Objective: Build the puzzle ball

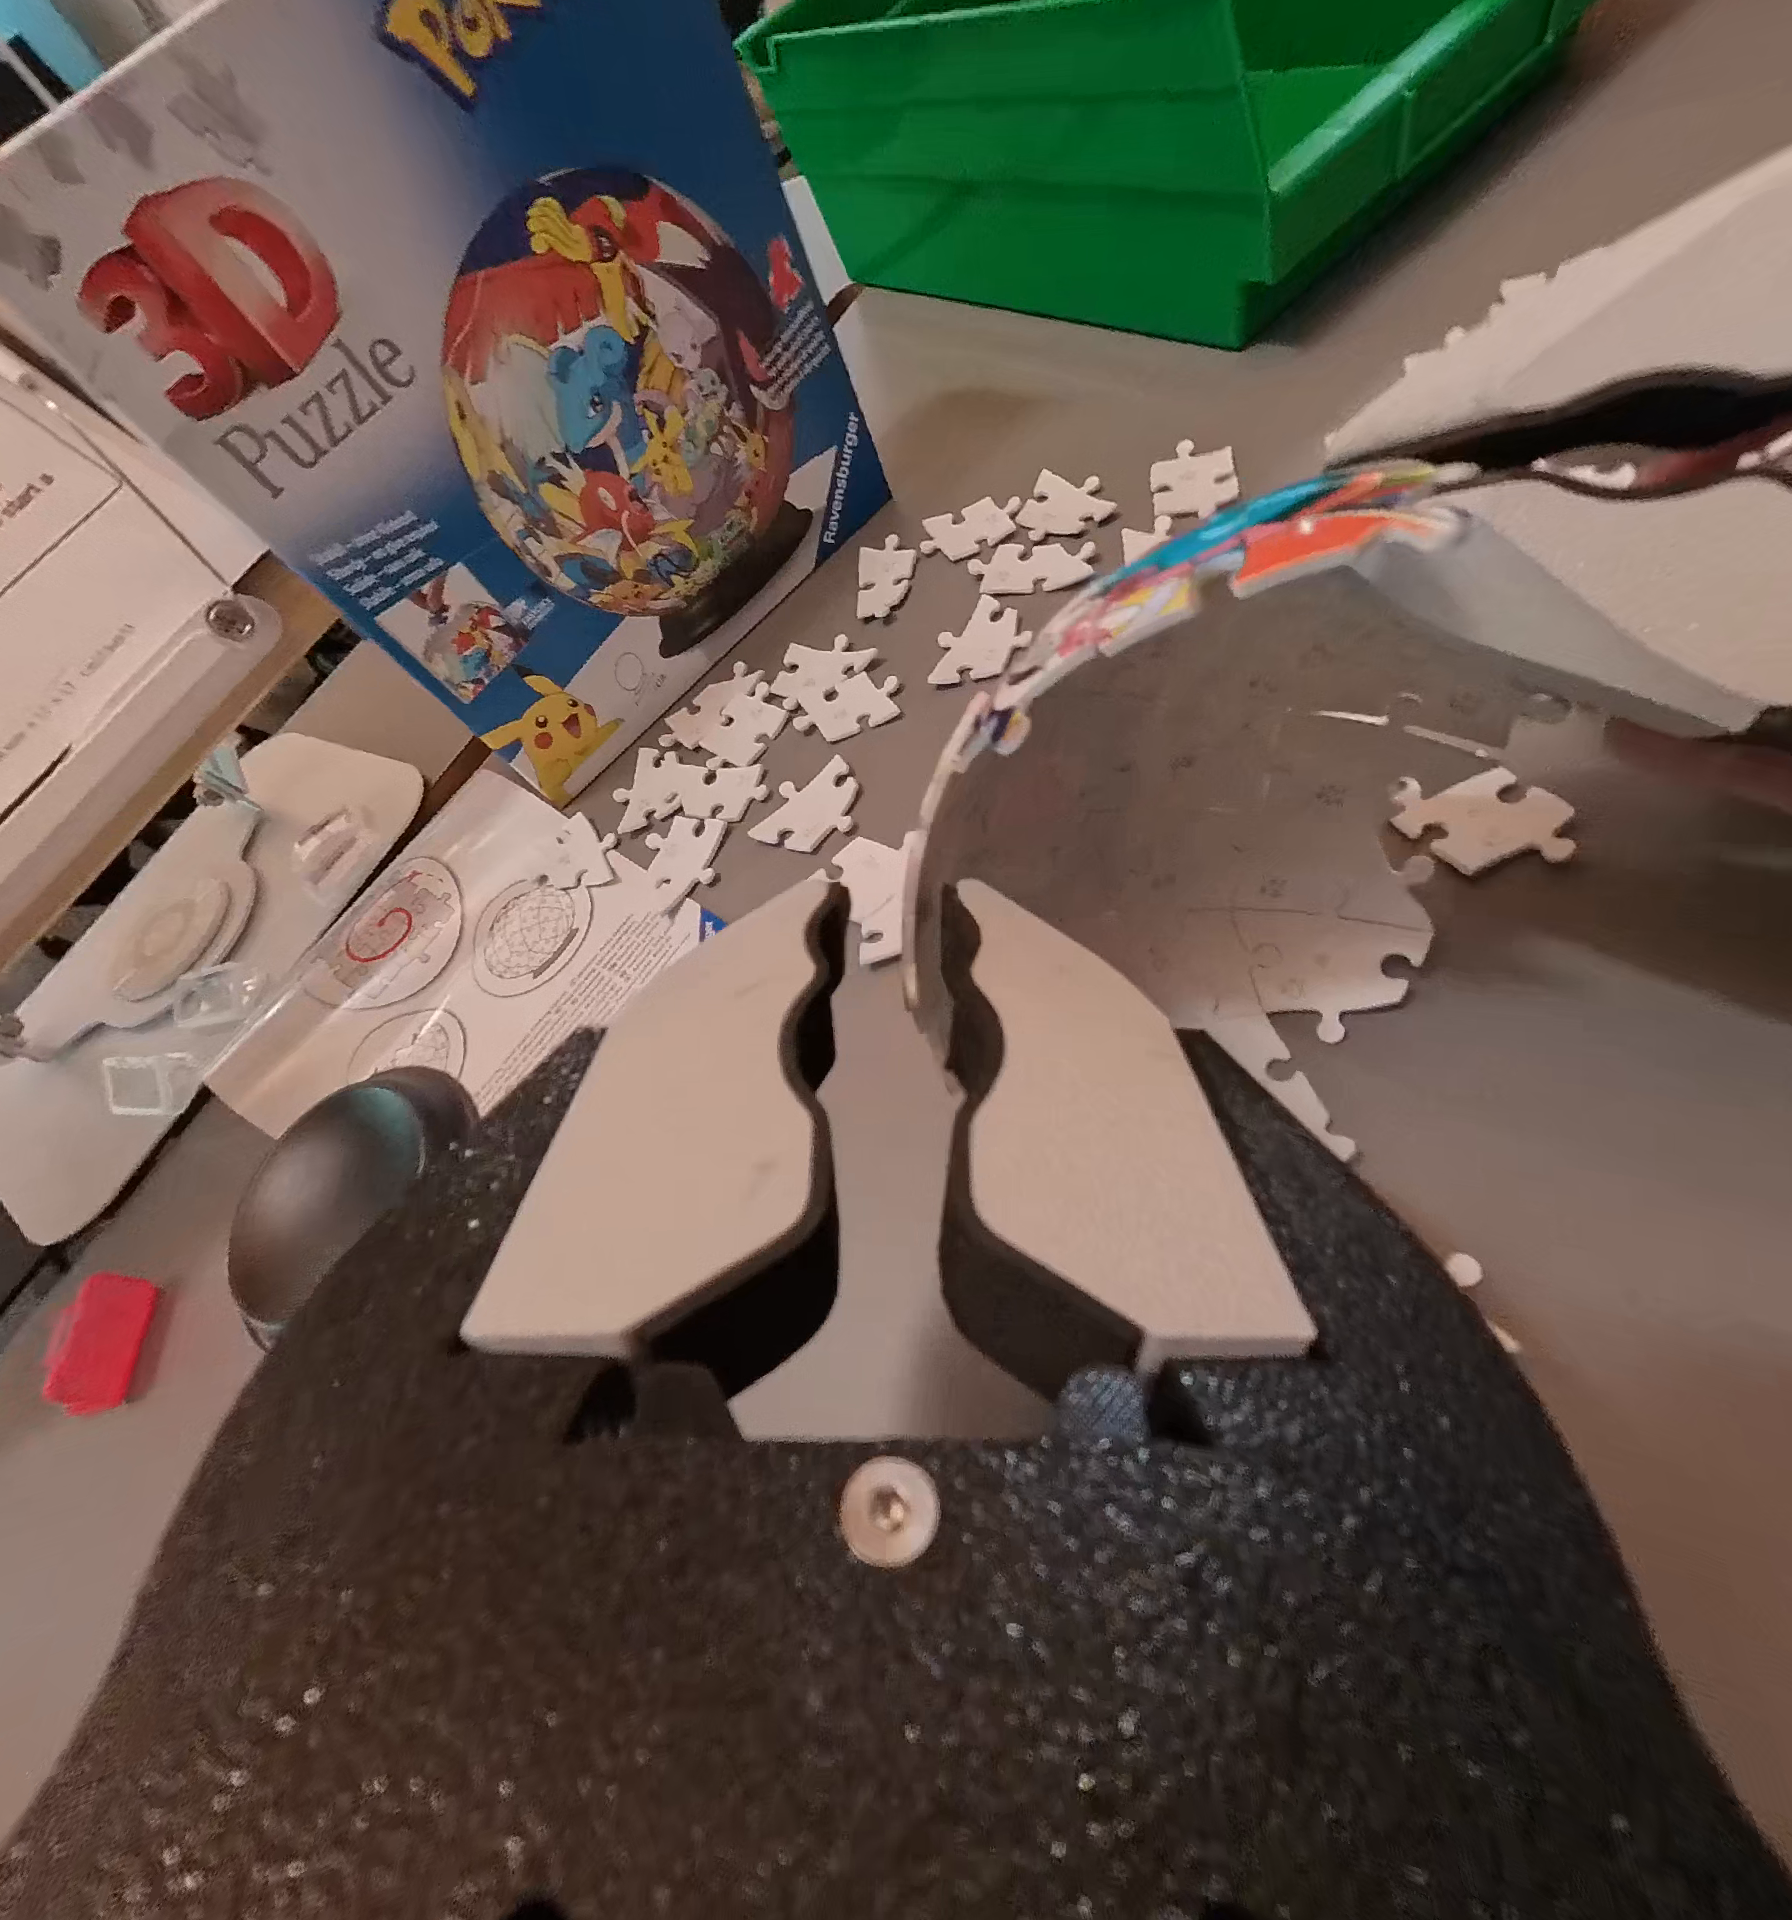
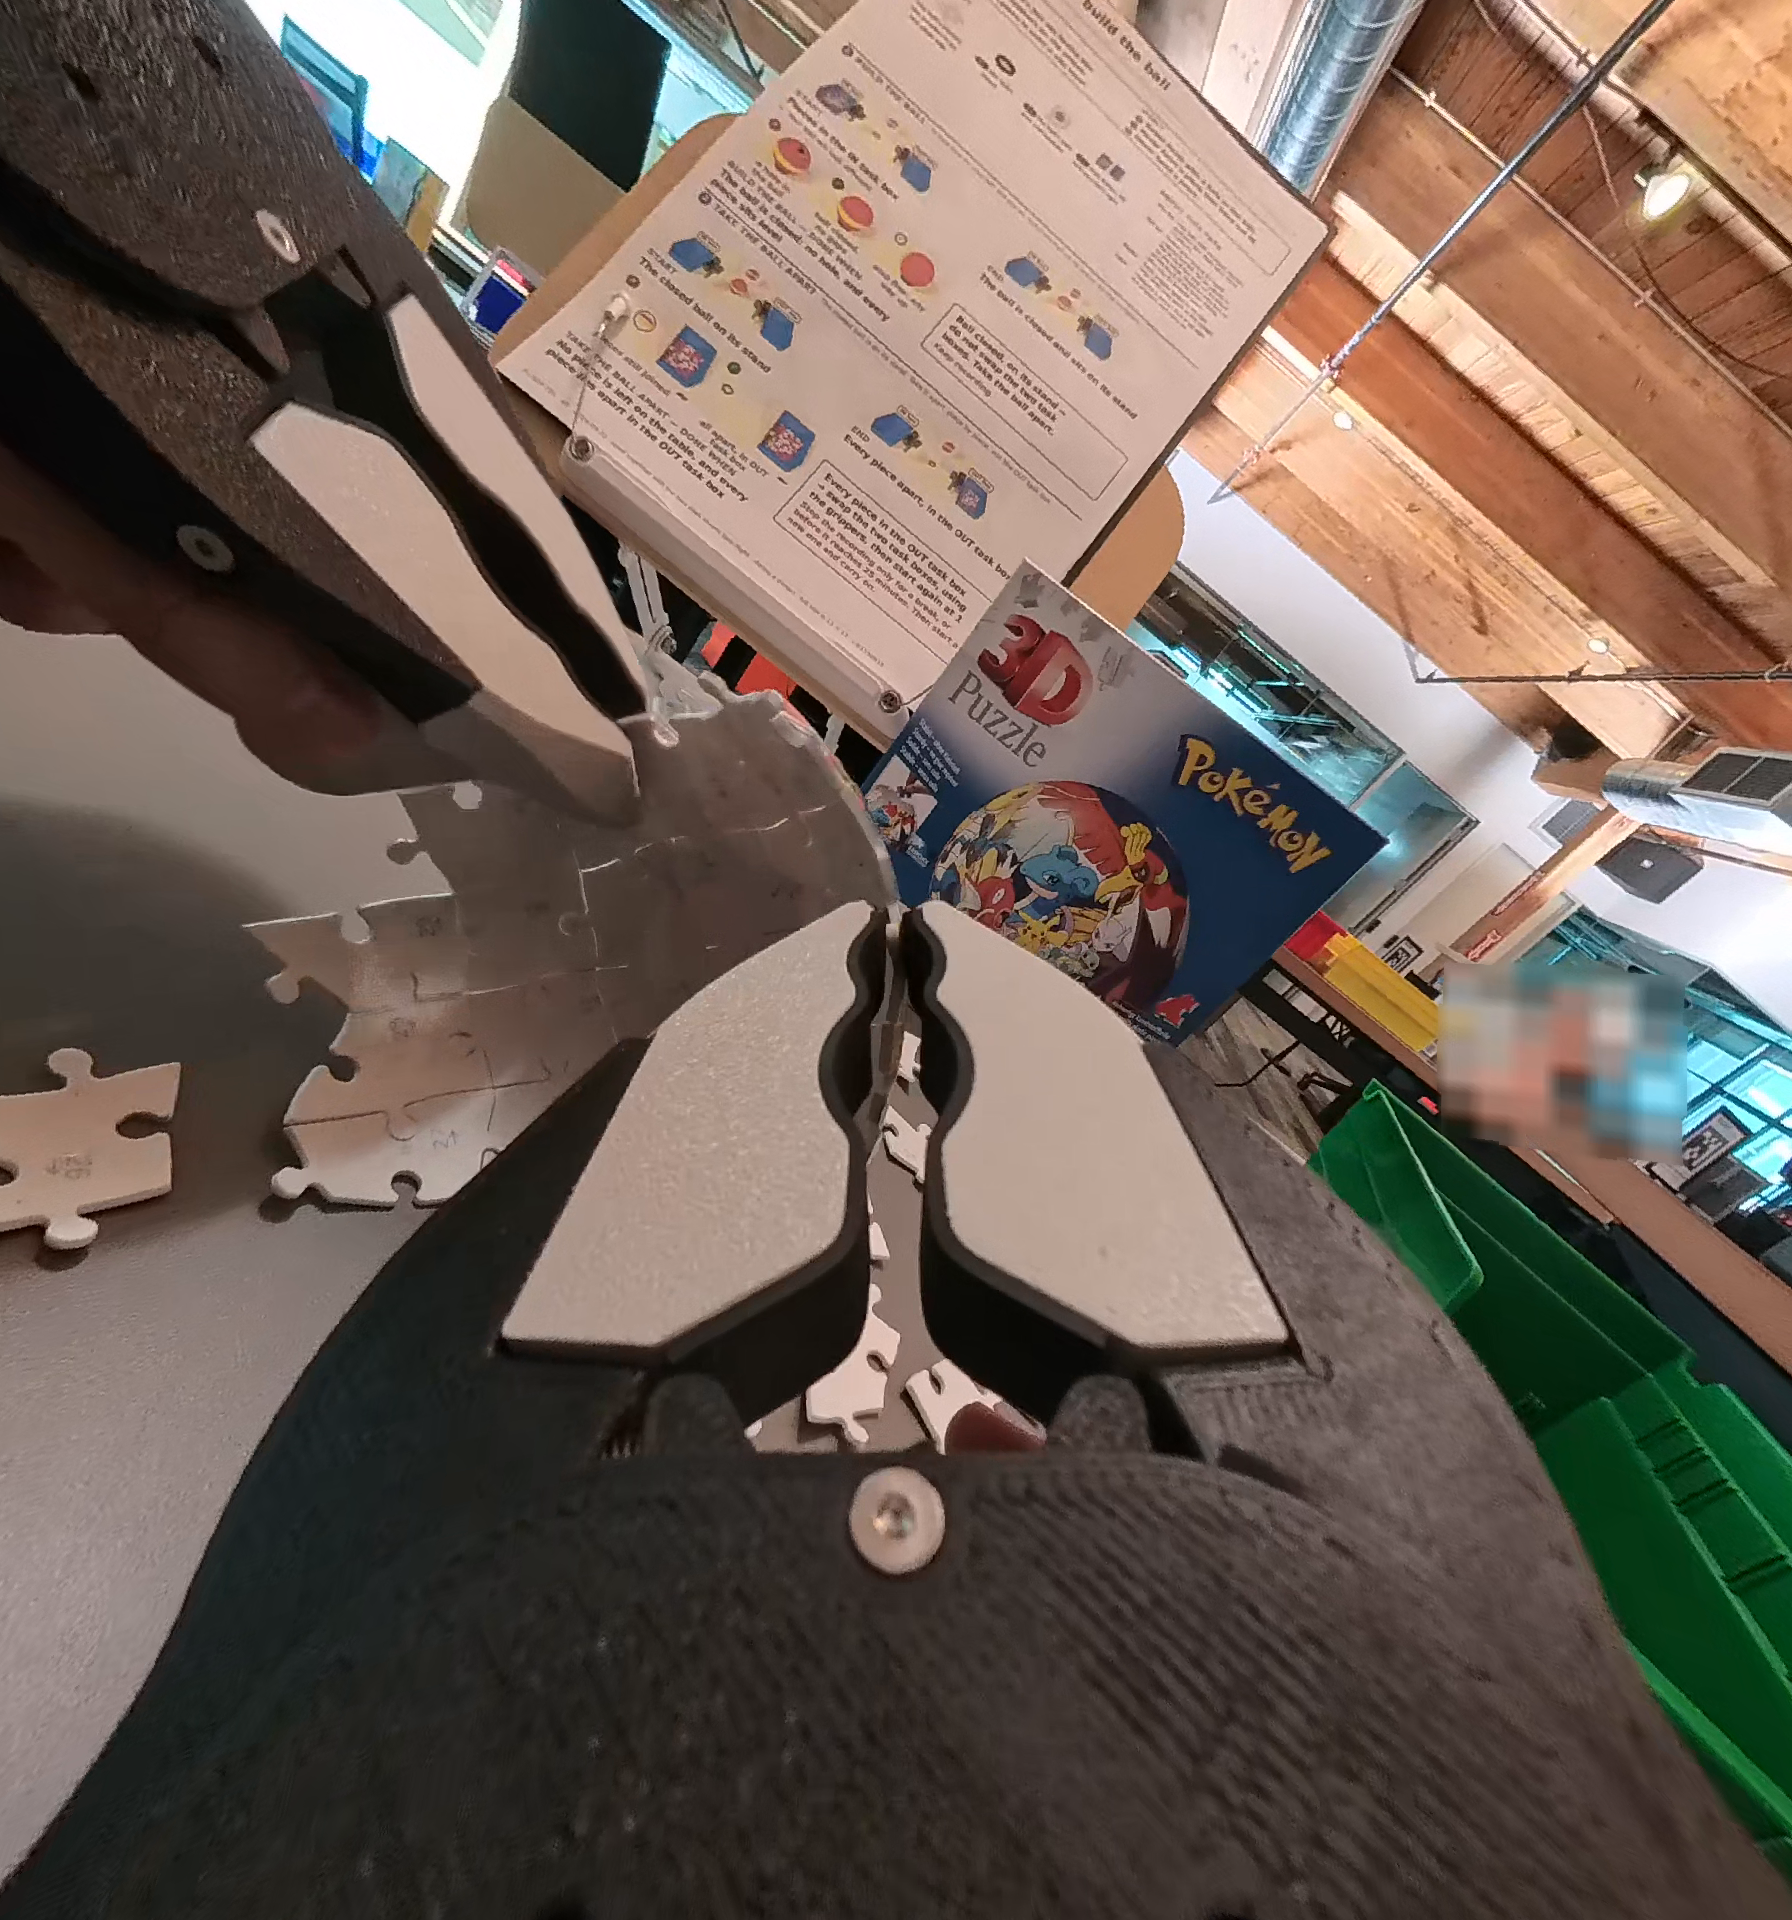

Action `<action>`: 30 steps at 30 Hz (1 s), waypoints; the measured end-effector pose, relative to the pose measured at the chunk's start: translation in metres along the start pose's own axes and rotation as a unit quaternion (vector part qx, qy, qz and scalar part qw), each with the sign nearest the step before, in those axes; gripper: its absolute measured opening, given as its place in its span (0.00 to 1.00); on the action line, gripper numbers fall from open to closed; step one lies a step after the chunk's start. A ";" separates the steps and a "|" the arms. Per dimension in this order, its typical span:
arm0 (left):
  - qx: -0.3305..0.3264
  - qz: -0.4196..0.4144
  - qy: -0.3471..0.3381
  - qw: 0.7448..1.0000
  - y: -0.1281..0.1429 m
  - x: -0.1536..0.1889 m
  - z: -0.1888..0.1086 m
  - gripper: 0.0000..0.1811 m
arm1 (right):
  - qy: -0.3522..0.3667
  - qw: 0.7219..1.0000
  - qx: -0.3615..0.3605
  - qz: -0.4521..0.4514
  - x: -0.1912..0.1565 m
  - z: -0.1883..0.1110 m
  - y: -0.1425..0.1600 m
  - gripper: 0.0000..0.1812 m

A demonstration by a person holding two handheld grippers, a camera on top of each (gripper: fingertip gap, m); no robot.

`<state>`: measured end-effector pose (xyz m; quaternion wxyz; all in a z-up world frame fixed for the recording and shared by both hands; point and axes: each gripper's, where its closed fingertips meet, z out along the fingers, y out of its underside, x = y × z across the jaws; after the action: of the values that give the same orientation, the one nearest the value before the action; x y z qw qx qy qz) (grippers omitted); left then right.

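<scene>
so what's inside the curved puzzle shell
Inside the curved puzzle shell, only its bare grey, numbered piece backs show; nothing sits in it. One loose piece lies by its open edge. The right gripper hides the upper rim.

Black speckled hand-held gripper (image 1: 897,940), grey fingers (image 1: 705,1122)

hand-held gripper (image 1: 897,961) pinching curved puzzle shell (image 1: 1183,831)

Print all over the blue-and-white cardboard puzzle box (image 1: 518,416), 10 o'clock in left view: logo, title, brand mark. White laminated instruction sheet (image 2: 923,312) at 12, right view: dense text w/ pics. Tiny nos. on backs of loose white puzzle pieces (image 2: 61,1153) and inside the curved grey shell of joined pieces (image 1: 1235,831), too small to read.
</scene>
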<state>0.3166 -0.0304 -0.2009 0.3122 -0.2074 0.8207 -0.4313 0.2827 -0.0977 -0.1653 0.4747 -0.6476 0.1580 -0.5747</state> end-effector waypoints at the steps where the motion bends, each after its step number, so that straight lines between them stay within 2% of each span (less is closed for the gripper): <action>1: 0.004 -0.013 -0.003 1.000 -0.001 -0.001 -0.002 0.12 | 0.001 1.000 -0.001 -0.001 0.000 0.000 0.000 0.02; 4: 0.015 -0.056 -0.027 0.998 -0.003 -0.007 -0.021 0.21 | 0.004 1.000 -0.002 -0.004 0.001 0.000 0.000 0.02; 7: 0.020 -0.110 -0.055 0.992 0.000 0.001 -0.052 0.22 | 0.007 1.000 -0.003 -0.007 0.001 -0.001 0.000 0.02; 11: -0.097 -0.195 -0.038 0.975 0.048 0.053 -0.071 0.24 | 0.010 1.000 -0.004 -0.010 0.001 0.000 -0.001 0.02; 14: -0.147 -0.212 -0.026 0.966 0.066 0.085 -0.066 0.29 | 0.010 1.000 -0.001 -0.015 -0.001 0.000 -0.002 0.02; 18: -0.188 -0.200 -0.036 0.961 0.074 0.094 -0.049 0.31 | 0.010 1.000 0.000 -0.017 -0.001 -0.001 -0.002 0.02; 21: -0.188 -0.209 -0.037 0.959 0.072 0.094 -0.040 0.29 | 0.009 1.000 0.003 -0.016 -0.001 -0.001 -0.003 0.02; 25: -0.184 -0.228 -0.018 0.956 0.070 0.096 -0.036 0.21 | 0.007 1.000 0.005 -0.013 -0.001 -0.001 -0.003 0.02; 30: -0.182 -0.222 -0.008 0.958 0.071 0.096 -0.037 0.20 | 0.006 1.000 0.007 -0.011 -0.001 -0.001 -0.003 0.02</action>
<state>0.2172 -0.0291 -0.2763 0.1719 -0.4413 0.8159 -0.3318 0.2801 -0.0963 -0.1632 0.4719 -0.6426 0.1501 -0.5847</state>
